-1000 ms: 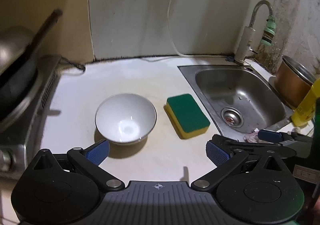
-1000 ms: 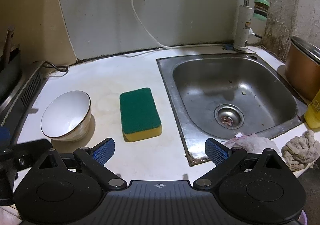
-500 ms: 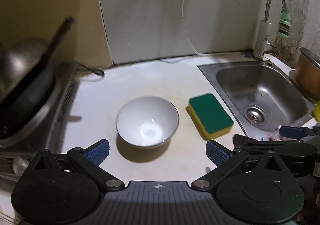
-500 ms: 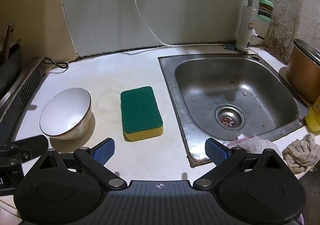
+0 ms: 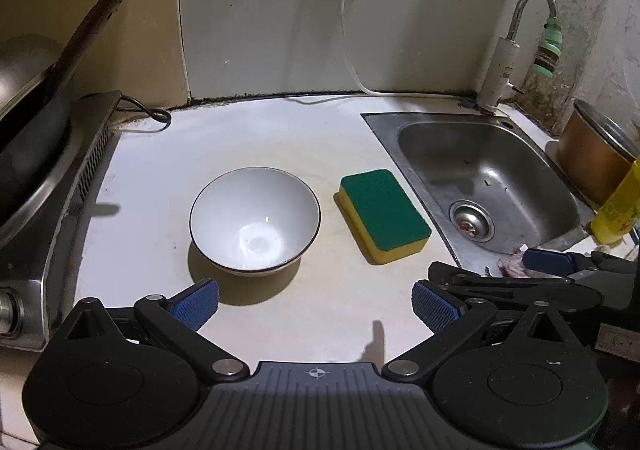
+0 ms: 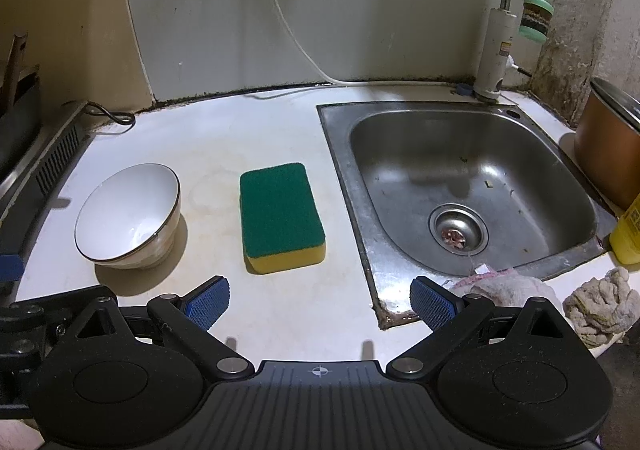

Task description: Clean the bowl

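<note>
I can read almost nothing from here. The yellow bottle point(image 6: 628, 234) at the right edge of the sink carries a printed label with a small dark code patch, but the print is too small and blurred for me to make out. The white tap body point(image 6: 495, 54) has a small sticker with tiny red and dark print, also unreadable. A pale tag point(image 5: 618, 340) at the far right in my left view shows faint handwritten strokes I cannot decipher. Each claw base bears only a small crosshair mark point(image 5: 316, 372), not a word.
</note>
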Tool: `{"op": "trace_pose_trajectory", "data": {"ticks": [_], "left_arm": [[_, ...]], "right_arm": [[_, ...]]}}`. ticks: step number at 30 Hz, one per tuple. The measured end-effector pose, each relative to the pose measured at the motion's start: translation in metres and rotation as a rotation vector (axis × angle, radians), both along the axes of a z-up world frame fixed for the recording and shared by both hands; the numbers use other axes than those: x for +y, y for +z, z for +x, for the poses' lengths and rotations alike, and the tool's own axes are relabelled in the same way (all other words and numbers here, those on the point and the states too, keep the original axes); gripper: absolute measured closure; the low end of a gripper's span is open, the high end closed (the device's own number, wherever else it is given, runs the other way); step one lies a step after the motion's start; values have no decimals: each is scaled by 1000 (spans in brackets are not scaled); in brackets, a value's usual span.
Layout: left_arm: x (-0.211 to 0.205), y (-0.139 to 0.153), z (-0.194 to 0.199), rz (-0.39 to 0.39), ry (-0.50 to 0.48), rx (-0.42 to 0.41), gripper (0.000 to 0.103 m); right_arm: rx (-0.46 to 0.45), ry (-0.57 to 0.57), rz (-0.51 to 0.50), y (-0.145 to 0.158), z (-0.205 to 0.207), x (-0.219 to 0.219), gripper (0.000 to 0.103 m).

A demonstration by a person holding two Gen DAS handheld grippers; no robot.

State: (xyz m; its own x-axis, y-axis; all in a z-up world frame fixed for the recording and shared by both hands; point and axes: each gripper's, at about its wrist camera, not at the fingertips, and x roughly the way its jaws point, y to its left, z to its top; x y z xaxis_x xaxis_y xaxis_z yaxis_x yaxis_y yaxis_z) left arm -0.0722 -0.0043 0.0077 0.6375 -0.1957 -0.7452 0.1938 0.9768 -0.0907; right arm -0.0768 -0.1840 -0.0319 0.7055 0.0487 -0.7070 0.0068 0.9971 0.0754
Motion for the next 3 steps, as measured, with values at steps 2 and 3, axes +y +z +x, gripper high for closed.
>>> {"op": "trace_pose_trajectory", "data": {"ticks": [2, 3], "left_arm": [[0, -2, 1, -4, -2, 6, 0], [0, -2, 1, -4, -3, 8, 1]], "right_arm": [[3, -3, -3, 0, 0, 0, 5], [5, -4, -2, -1, 0, 0, 5]]}}
